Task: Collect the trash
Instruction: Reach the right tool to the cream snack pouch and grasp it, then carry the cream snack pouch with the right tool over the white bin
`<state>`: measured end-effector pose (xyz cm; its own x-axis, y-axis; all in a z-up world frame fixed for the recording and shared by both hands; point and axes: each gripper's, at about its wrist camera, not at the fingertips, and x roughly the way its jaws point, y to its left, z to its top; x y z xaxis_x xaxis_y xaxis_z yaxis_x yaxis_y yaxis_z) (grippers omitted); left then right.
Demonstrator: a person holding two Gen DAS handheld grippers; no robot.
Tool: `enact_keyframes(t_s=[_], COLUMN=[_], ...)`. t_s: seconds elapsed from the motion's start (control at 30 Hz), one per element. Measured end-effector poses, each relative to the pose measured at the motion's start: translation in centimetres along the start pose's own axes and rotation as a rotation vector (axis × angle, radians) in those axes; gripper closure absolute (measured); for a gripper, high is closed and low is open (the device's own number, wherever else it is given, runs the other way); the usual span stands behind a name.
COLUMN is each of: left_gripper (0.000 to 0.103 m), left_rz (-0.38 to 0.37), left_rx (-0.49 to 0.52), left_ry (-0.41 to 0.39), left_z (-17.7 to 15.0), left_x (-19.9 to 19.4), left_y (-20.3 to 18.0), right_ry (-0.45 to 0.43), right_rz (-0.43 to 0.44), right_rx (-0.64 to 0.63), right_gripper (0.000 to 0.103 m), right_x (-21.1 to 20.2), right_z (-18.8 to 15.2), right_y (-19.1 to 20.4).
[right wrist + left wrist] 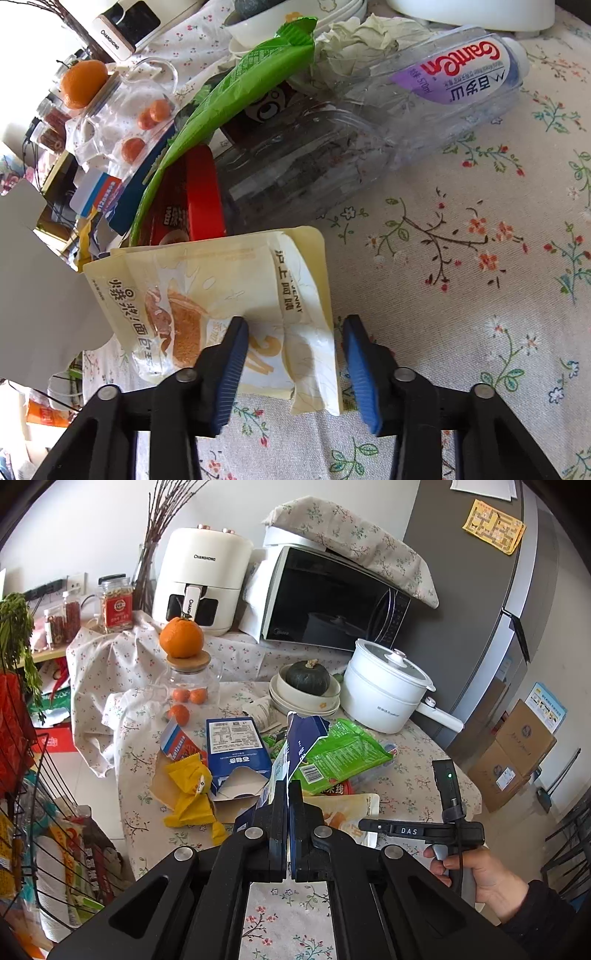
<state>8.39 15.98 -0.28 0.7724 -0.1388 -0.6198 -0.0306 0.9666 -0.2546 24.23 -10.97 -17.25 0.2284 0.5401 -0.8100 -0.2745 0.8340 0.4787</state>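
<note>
In the left wrist view, the left gripper [287,794] has its jaws pressed together on a torn blue-and-white cardboard carton [301,738], held upright above the floral tablecloth [413,779], where a flattened blue milk box [236,749], a crumpled yellow wrapper [190,794] and a green plastic snack bag [341,753] lie heaped in front of a white lidded electric pot [384,690]; the right gripper [369,825] shows side-on at the right. In the right wrist view, the right gripper [295,326] stands wide open, its blue-padded fingers [232,362] straddling the near end of a cream-coloured bread pouch [221,295] lying flat on the cloth without pinching it, while a crushed clear plastic water bottle [369,122] lies on its side beyond it.
</note>
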Motion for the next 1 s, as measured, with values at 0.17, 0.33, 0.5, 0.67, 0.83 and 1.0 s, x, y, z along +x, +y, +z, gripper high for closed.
enact_keyframes(t_s=[0.17, 0.33, 0.5, 0.67, 0.83, 1.0], left_gripper=[0.103, 0.103, 0.103, 0.103, 0.103, 0.103], left_rz=[-0.008, -0.031, -0.066, -0.104, -0.157, -0.188], left_rx=[0.001, 0.012, 0.033, 0.052, 0.076, 0.114], left_ry=[-0.009, -0.026, -0.03, -0.005, 0.027, 0.045], left_z=[0.1, 0.2, 0.1, -0.4, -1.1, -1.7], left_x=[-0.3, -1.0, -1.3, -0.3, 0.9, 2.0], left_y=[-0.6, -1.8, -3.6, -6.1, -9.1, -11.8], right_ry=[-0.027, -0.089, -0.153, -0.207, -0.251, -0.287], right_rz=[-0.024, -0.019, -0.048, -0.121, -0.184, -0.244], right_rx=[-0.066, -0.125, -0.156, -0.147, -0.085, -0.028], right_gripper=[0.097, 0.101, 0.103, 0.103, 0.103, 0.103], right_x=[-1.9, -5.3, -8.9, -12.6, -15.4, -17.7], right_z=[-0.6, -1.5, -2.6, -3.5, -4.1, -4.5], right_y=[1.3, 2.8, 2.6, 0.3, -2.9, -5.0])
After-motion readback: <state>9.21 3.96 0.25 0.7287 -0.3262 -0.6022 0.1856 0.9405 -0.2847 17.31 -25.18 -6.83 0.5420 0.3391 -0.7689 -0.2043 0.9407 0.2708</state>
